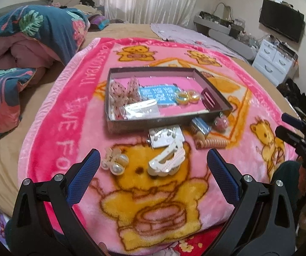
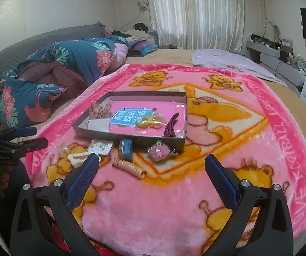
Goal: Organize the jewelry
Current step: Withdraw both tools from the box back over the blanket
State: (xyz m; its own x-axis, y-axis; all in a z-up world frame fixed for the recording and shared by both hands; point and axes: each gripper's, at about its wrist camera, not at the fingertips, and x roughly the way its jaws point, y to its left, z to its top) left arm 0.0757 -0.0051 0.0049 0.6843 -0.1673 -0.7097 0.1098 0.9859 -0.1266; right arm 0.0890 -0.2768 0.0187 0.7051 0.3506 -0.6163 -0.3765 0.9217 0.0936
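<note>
Box (image 1: 214, 89) holds bow (image 1: 123, 91), card (image 1: 159, 93), rings (image 1: 188, 96).

White curtains (image 2: 195, 12), pale walls — black TV (image 1: 281, 22), white drawers (image 1: 273, 60).

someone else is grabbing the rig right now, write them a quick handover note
Left gripper: open, empty, hovering over the white hair claw.
Right gripper: open, empty, near the coiled hair tie.
Already in the box: polka-dot bow, blue card, yellow rings, dark red clip, clear packet.
Still on the blanket: white hair claw, pearl clip, earring card, blue case, coiled hair tie, pink pompom charm.
Left to do: move those six into the box.
</note>
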